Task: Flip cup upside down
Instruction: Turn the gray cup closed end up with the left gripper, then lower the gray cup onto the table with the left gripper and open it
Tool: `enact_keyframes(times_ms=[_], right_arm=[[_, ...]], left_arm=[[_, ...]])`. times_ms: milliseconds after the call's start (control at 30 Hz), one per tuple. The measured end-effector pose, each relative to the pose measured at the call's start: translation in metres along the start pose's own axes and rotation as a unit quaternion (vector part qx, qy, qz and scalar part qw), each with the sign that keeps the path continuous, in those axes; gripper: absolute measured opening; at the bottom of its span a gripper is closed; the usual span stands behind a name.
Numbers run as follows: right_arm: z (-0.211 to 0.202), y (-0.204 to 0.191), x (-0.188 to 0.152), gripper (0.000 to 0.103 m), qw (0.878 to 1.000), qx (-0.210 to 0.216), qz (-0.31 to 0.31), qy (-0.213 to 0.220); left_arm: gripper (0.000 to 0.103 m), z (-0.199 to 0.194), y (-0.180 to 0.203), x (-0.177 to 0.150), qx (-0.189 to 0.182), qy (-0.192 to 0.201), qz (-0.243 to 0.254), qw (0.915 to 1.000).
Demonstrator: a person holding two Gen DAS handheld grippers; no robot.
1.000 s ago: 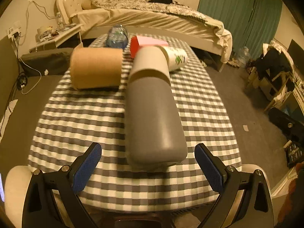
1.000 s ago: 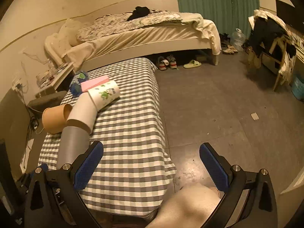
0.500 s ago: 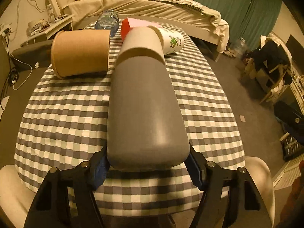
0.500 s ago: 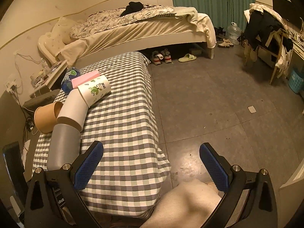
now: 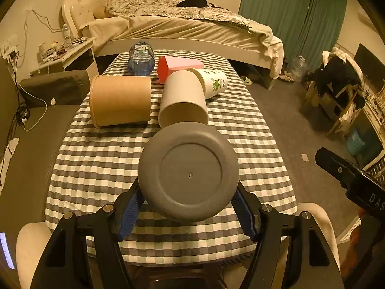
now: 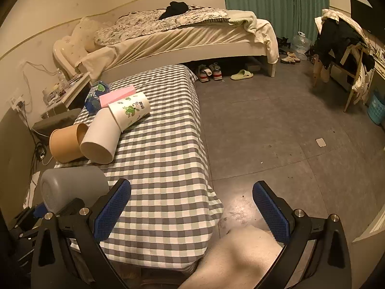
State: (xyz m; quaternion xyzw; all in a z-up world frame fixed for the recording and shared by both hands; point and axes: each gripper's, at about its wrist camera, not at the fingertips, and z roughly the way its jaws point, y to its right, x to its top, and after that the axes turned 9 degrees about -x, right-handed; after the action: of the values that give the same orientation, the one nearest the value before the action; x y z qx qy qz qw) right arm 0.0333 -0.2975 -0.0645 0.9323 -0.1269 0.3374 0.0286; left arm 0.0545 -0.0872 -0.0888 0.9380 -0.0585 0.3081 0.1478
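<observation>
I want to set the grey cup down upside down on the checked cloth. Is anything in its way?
Nothing visible. The left gripper holds the grey cup over bare checked cloth; the white cup and brown cup lie farther back.

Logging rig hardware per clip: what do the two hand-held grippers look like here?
Both match: the left hand-held gripper and right hand-held gripper have black angular frames with silver screws and blue textured finger pads. No cables or sleeves visible.
</observation>
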Motion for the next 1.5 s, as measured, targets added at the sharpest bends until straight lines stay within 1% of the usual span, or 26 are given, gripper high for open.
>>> enact_keyframes(times_ms=[100, 367, 533, 633, 700, 767, 900, 1033, 1200, 1267, 1367, 1500], right_arm=[[-0.001, -0.002, 0.0, 0.101, 1.0, 0.0, -0.003, 0.001], [-0.001, -0.002, -0.001, 0.101, 1.0, -0.001, -0.002, -0.004], [-0.001, -0.001, -0.001, 0.101, 1.0, -0.002, -0.002, -0.002], [-0.001, 0.001, 0.0, 0.101, 1.0, -0.004, -0.001, -0.002], [-0.002, 0.002, 0.0, 0.101, 1.0, -0.006, -0.001, -0.002], [-0.004, 0.003, 0.001, 0.101, 1.0, -0.007, 0.0, 0.0], [-0.012, 0.002, 0.003, 0.101, 1.0, -0.01, -0.001, 0.008], [-0.028, 0.001, 0.006, 0.101, 1.0, -0.012, -0.006, 0.023], [-0.054, -0.002, 0.013, 0.101, 0.999, -0.008, -0.011, 0.052], [-0.066, -0.005, 0.016, 0.101, 0.998, -0.005, -0.016, 0.068], [-0.086, -0.012, 0.019, 0.101, 0.995, 0.002, -0.025, 0.092], [-0.11, -0.023, 0.019, 0.101, 0.992, 0.016, -0.036, 0.12]], left_arm=[[0.071, 0.001, -0.002, 0.003, 0.002, -0.003, -0.003, 1.0], [0.071, 0.017, -0.003, 0.021, 0.006, -0.012, 0.008, 0.9999], [0.071, 0.02, -0.002, 0.022, 0.005, -0.009, 0.017, 0.9998], [0.072, 0.017, 0.0, 0.021, -0.004, 0.0, 0.022, 0.9997], [0.083, 0.015, 0.002, 0.021, -0.002, 0.0, 0.028, 0.9996], [0.085, 0.011, 0.004, 0.02, 0.0, 0.004, 0.031, 0.9995], [0.085, 0.0, 0.007, 0.02, 0.0, 0.012, 0.034, 0.9994], [0.085, -0.027, 0.007, 0.023, -0.005, 0.041, 0.032, 0.9986], [0.085, -0.074, 0.004, 0.03, 0.008, 0.098, 0.04, 0.9944], [0.085, -0.091, 0.001, 0.032, 0.021, 0.116, 0.04, 0.9922], [0.085, -0.114, -0.005, 0.032, 0.029, 0.139, 0.038, 0.9892], [0.085, -0.139, -0.016, 0.026, 0.034, 0.159, 0.032, 0.9862]])
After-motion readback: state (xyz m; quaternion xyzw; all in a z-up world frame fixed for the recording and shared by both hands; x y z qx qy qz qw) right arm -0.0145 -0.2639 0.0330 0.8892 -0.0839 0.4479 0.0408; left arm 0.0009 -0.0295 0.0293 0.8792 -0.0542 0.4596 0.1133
